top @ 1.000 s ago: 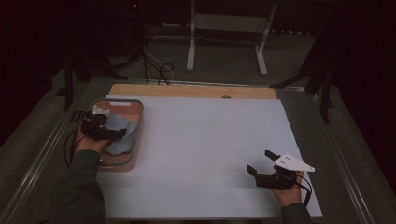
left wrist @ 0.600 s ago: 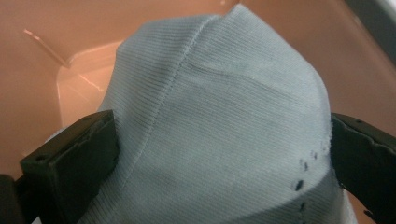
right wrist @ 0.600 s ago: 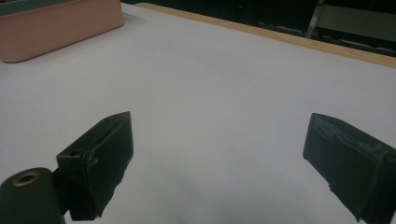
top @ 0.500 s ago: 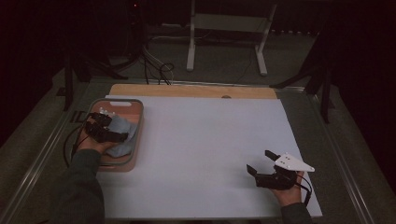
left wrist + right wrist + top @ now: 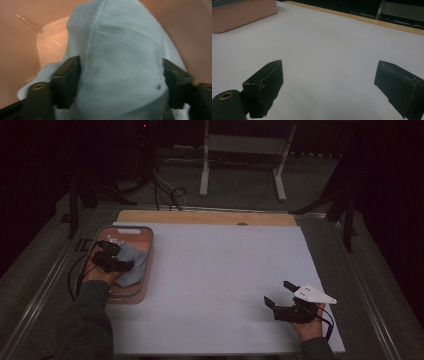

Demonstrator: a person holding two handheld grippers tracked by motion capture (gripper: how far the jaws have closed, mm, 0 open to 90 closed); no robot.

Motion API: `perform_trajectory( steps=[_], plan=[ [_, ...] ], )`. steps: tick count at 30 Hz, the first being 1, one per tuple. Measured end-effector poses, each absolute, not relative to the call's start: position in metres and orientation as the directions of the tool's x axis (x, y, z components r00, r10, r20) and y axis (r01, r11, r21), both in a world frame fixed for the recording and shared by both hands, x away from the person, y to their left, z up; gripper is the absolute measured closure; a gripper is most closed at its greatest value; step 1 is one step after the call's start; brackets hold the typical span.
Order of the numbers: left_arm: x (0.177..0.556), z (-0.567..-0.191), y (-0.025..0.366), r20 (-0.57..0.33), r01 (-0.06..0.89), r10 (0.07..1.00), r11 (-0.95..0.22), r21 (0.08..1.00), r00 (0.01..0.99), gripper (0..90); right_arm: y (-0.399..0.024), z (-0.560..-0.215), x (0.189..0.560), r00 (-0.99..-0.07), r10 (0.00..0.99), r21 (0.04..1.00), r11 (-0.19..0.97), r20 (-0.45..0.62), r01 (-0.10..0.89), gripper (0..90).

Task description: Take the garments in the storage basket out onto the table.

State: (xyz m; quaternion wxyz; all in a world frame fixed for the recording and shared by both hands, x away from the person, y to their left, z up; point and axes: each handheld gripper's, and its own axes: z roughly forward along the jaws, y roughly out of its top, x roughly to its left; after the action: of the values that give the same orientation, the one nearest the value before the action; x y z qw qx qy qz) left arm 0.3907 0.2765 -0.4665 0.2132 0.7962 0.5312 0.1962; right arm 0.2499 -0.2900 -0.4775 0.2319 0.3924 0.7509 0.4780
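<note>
Cloth (image 5: 131, 269) is the thing being worked on, a pale blue-grey piece lying bunched in the salmon-pink tray (image 5: 145, 236), which I'll use as my landmark. The left gripper (image 5: 116, 261) sits over the tray, and its jaws have just been closing, with a thick fold of the fabric between them. In the left gripper view both pads (image 5: 67, 77) already lie against the sides of the bunch (image 5: 120, 75), so I judge it is pinching the cloth, though perhaps not yet firmly.

To do this well, I'd say the grip should finish tightening before any lift, since a soft fold can slide out of a half-made pinch. A straight rise out of the tray should free the trailing edges from its wall (the rim looks low, but a corner could still drag).

Up close the cloth is finely ribbed, a knit by the look of it, with soft creases and a small dark speck near one pad.

The right gripper (image 5: 284, 296) rests on the white sheet (image 5: 220, 270), well away from the tray toward the person's right, its jaws spread wide with nothing between them.
</note>
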Motion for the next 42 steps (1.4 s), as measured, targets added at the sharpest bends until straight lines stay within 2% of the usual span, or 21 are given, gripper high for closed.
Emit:
perform_trajectory(
  steps=[4,5,6,11,20,27,42],
  plan=[
    [0.390,-0.463,0.277,0.089,0.758,0.931,-0.342,0.555,0.355,47.0,-0.290,-0.478,0.250,-0.585,0.811,0.899,0.234,0.029,0.370,8.7],
    [0.389,-0.459,0.278,0.082,0.753,0.934,-0.331,0.568,0.348,47.0,-0.290,-0.478,0.250,-0.585,0.810,0.899,0.236,0.029,0.370,8.7],
    [0.388,-0.458,0.279,0.081,0.752,0.936,-0.326,0.572,0.343,53.3,-0.290,-0.478,0.250,-0.585,0.811,0.899,0.235,0.029,0.370,8.7],
    [0.387,-0.454,0.281,0.058,0.751,0.946,-0.289,0.594,0.319,59.4,-0.291,-0.478,0.250,-0.581,0.814,0.899,0.232,0.030,0.371,8.7],
    [0.381,-0.436,0.287,0.042,0.723,0.954,-0.253,0.643,0.297,63.4,-0.292,-0.477,0.250,-0.576,0.817,0.900,0.225,0.034,0.373,8.7],
    [0.373,-0.423,0.300,-0.031,0.700,0.960,-0.180,0.691,0.278,64.2,-0.292,-0.477,0.250,-0.576,0.817,0.900,0.225,0.034,0.373,8.7],
    [0.368,-0.408,0.304,-0.061,0.665,0.956,-0.152,0.731,0.286,64.2,-0.292,-0.477,0.250,-0.576,0.816,0.900,0.224,0.035,0.373,8.7]
  ],
)
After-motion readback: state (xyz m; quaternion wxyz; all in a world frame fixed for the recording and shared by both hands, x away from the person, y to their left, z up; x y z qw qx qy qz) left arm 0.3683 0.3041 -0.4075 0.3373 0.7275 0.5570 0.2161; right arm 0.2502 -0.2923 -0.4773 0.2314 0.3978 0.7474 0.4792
